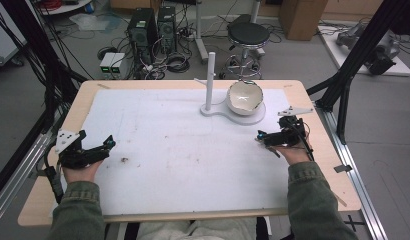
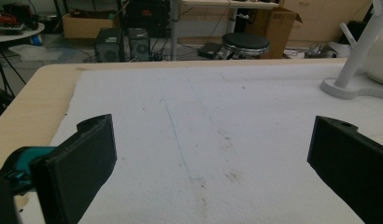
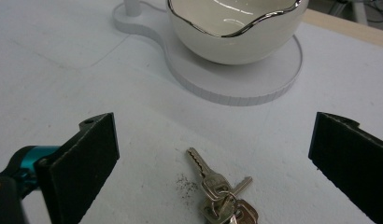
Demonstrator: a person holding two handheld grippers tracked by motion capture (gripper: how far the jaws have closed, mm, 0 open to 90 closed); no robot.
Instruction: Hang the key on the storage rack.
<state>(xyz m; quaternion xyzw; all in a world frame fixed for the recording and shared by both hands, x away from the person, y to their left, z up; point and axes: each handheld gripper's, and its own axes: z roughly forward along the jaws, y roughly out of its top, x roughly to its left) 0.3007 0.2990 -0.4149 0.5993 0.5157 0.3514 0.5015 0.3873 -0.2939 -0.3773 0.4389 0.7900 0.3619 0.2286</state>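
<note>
Left gripper (image 1: 109,143) at table's left, jaws wide apart, nothing between. White stand (image 1: 232,112) far centre-right, bowl (image 1: 244,97) on its disc. Right gripper (image 1: 262,136) released, low over mat; keys (image 3: 222,191) lying between its jaws, near stand.

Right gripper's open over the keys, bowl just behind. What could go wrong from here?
1. The keys lie flat on the white mat, fanned on a ring; the right gripper, jaws wide open, may pinch one key and leave the rest dangling or sliding.
2. The bowl sits loose on its stand close behind; a forward overshoot could knock it.
</note>
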